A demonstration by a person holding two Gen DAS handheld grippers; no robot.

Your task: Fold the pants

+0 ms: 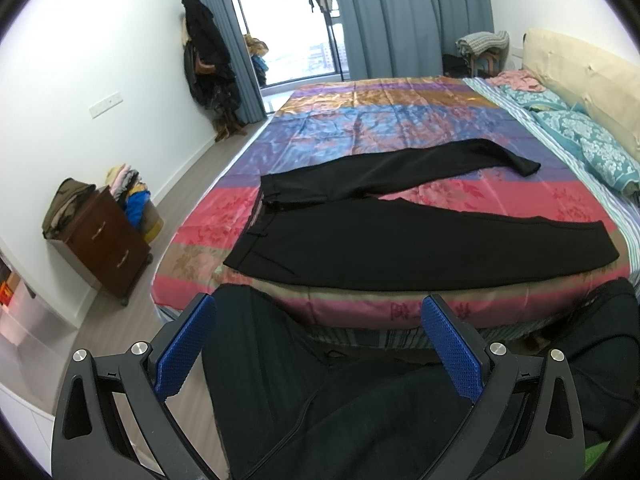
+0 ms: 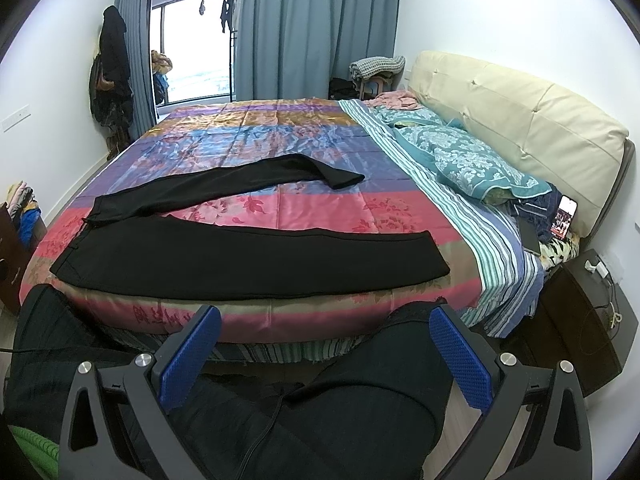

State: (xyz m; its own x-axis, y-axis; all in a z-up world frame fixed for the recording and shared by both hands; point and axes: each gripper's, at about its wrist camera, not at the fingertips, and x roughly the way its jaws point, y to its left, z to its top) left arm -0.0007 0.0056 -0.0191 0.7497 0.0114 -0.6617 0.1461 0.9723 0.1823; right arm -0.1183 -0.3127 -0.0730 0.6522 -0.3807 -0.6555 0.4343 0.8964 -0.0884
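Black pants [image 1: 384, 240] [image 2: 240, 256] lie spread flat on the bed's colourful satin cover [image 1: 360, 132] [image 2: 256, 136], waistband to the left, legs splayed apart to the right. The near leg runs along the bed's front edge; the far leg angles away. My left gripper [image 1: 320, 312] is open, held back from the bed over a person's dark-trousered knee. My right gripper [image 2: 326, 322] is also open, short of the bed edge, with nothing between its blue pads [image 2: 460, 360].
Teal pillows [image 2: 472, 160] and a cream headboard [image 2: 520, 120] stand at the right, with a phone [image 2: 563, 216] beside them. A dark nightstand [image 2: 576, 320] is at the right, a brown dresser [image 1: 104, 240] with clothes at the left. Curtains [image 2: 312, 28] and a window lie behind.
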